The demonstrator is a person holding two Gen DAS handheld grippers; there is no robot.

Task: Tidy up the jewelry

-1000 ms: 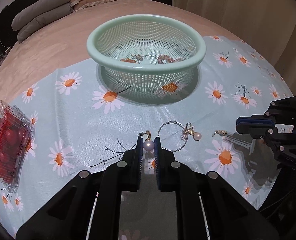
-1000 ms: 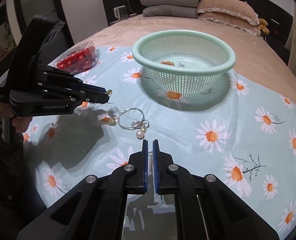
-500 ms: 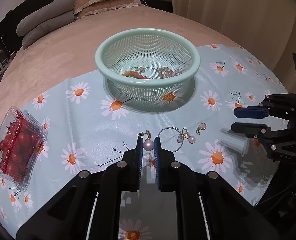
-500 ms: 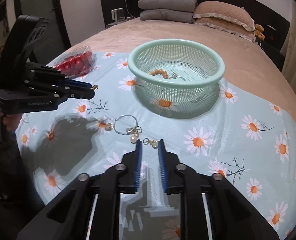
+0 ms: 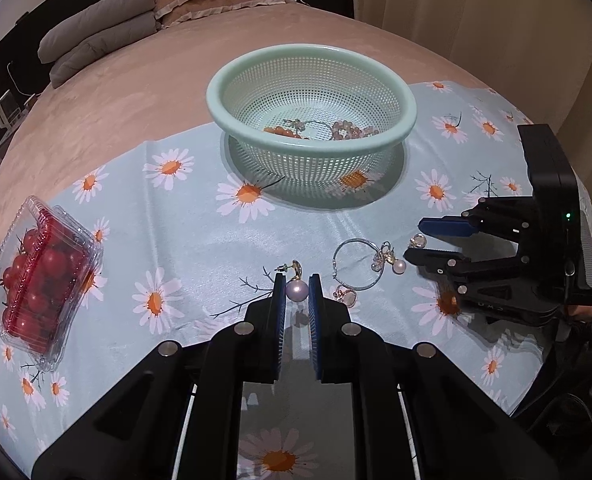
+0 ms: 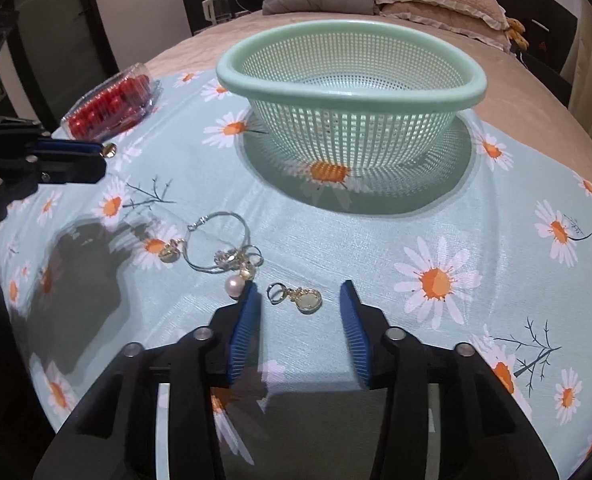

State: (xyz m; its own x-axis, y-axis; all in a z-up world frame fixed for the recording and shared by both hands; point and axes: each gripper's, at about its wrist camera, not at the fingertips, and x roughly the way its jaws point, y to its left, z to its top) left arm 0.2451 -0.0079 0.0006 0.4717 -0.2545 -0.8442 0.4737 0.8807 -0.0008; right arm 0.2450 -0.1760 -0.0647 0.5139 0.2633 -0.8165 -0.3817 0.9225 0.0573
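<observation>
**On the daisy cloth, two small catches that could slip**

On the bed, over the daisy-print cloth (image 5: 184,248), the left hand-held gripper (image 5: 297,292) is clamped on a pearl earring (image 5: 297,291), the pearl pinched between the blue pads and its gold hook sticking out toward 12 o'clock. The right hand-held gripper (image 6: 299,304) is low over the cloth with its jaws closing around a small gold drop earring (image 6: 301,299); the pads stand apart on either side and do not touch it yet.

The green basket (image 6: 351,88) sits at 12 o'clock from both, with beads already in its bottom. A wire hoop with charms (image 6: 220,244) lies at 10 o'clock from the right gripper, and a loose pearl (image 6: 234,286) rests just beside its left pad.

The risks, as I judge them: the round pearl in the left grip is smooth and could squirt out if the hold loosens on the way to the basket. On the right, the flat earring lies on soft cloth, so the pads may pinch fabric or slide over it. The closing left pad may also nudge the loose pearl or drag the tangled hoop. A box of cherry tomatoes (image 5: 36,280) at 9 o'clock is well clear.
</observation>
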